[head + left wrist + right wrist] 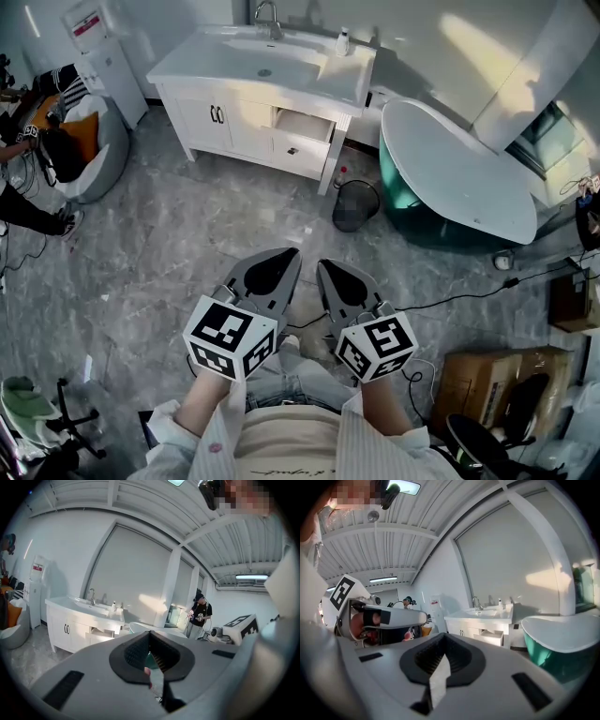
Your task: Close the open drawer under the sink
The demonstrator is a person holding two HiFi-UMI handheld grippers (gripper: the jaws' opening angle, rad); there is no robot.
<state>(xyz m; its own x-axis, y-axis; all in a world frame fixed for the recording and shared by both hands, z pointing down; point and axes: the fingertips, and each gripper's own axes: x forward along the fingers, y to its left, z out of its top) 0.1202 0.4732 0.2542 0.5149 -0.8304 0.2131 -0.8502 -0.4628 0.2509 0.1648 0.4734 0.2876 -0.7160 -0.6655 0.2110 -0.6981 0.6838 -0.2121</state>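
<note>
beyond left gripper [150, 635], its view only: person [201, 613]

Bathroom mock-up set up inside a studio hall. White vanity cabinet with basin and chrome tap [262, 103] at 12 o'clock, teal freestanding bathtub with white rim [459, 178] at 2. Brown cardboard boxes [487, 380] at 4 on the grey marble-look floor [187, 244]. Ribbed white metal roof [154, 508] overhead.
</note>
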